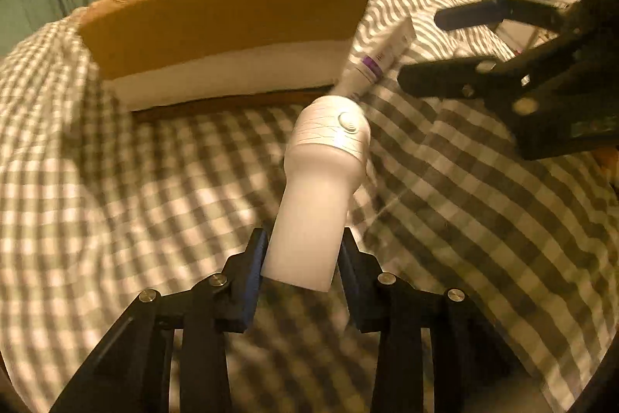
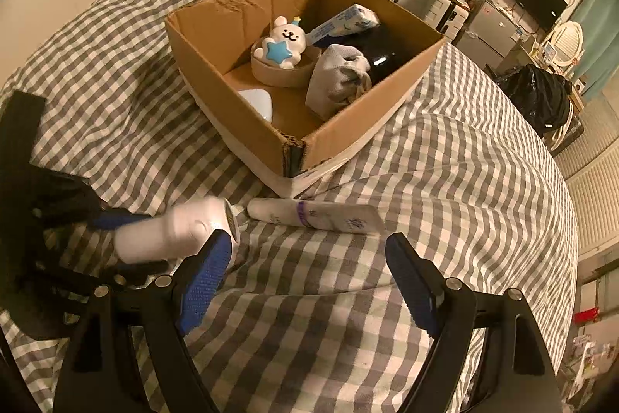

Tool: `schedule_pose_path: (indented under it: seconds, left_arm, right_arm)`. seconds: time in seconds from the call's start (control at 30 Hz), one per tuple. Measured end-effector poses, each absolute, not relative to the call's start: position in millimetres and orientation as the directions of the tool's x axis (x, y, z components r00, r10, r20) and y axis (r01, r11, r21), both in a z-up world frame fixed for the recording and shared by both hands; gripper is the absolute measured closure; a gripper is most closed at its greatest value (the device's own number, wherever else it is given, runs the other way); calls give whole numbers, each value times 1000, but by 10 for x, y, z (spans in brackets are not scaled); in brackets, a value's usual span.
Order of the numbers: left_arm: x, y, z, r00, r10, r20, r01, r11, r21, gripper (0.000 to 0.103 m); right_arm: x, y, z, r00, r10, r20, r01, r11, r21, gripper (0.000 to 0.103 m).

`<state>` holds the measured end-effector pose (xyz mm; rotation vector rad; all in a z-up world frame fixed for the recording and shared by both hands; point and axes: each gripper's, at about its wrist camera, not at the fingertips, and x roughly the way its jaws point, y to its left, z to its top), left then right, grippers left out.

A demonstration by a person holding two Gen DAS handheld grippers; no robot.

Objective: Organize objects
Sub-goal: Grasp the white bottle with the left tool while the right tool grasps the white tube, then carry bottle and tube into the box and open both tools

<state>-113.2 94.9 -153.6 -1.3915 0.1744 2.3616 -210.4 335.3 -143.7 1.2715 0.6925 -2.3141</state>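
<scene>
A white bottle [image 1: 325, 157] with a ribbed silver-white cap lies on the checked bedcover [image 1: 135, 188], cap toward the box. My left gripper [image 1: 303, 239] is shut on its lower body, one pad on each side. In the right wrist view the same bottle [image 2: 174, 231] sits at lower left, with the left gripper [image 2: 127, 242] around it. A white tube with a purple band [image 2: 321, 215] lies flat just in front of the cardboard box [image 2: 359, 119]. My right gripper [image 2: 307, 242] hangs open just short of the tube, with nothing between its fingers. It shows at upper right as the right gripper [image 1: 421, 49], beside the tube [image 1: 375, 60].
The open box [image 1: 232, 22] holds a bunny toy in a round dish [image 2: 284, 43], a grey cloth bundle [image 2: 340, 80], a blue-and-white carton [image 2: 344, 22], a dark item [image 2: 383, 57] and a white item [image 2: 257, 103]. Beyond the bed's right edge stands a black bag [image 2: 537, 95].
</scene>
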Motion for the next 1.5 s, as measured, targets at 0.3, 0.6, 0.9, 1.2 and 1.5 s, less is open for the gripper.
schedule_pose_path:
  seconds: [0.3, 0.6, 0.9, 1.2, 1.5]
  left_arm:
    - [-1170, 524, -1300, -500, 205, -842, -275, -959, -70, 68]
    - [-1270, 440, -1348, -485, 238, -842, -278, -954, -110, 69]
    - [-1202, 411, -1281, -495, 241, -835, -266, -957, -118, 69]
    - [-1012, 280, -1060, -537, 232, -811, -242, -963, -115, 71]
    - [-745, 87, -774, -576, 225, -786, -232, -967, -107, 71]
  right_arm:
    - [-2275, 3118, -1520, -510, -77, -857, 587, -759, -281, 21]
    - [-2410, 2884, -1876, -425, 5, -905, 729, -591, -346, 22]
    - [-2307, 2775, -2001, -412, 97, -906, 754, -522, -399, 73]
    - [-1848, 2614, -1613, -434, 50, -900, 757, -521, -394, 87]
    - [-1427, 2456, -1031, -505, -7, -863, 677, -623, -392, 89]
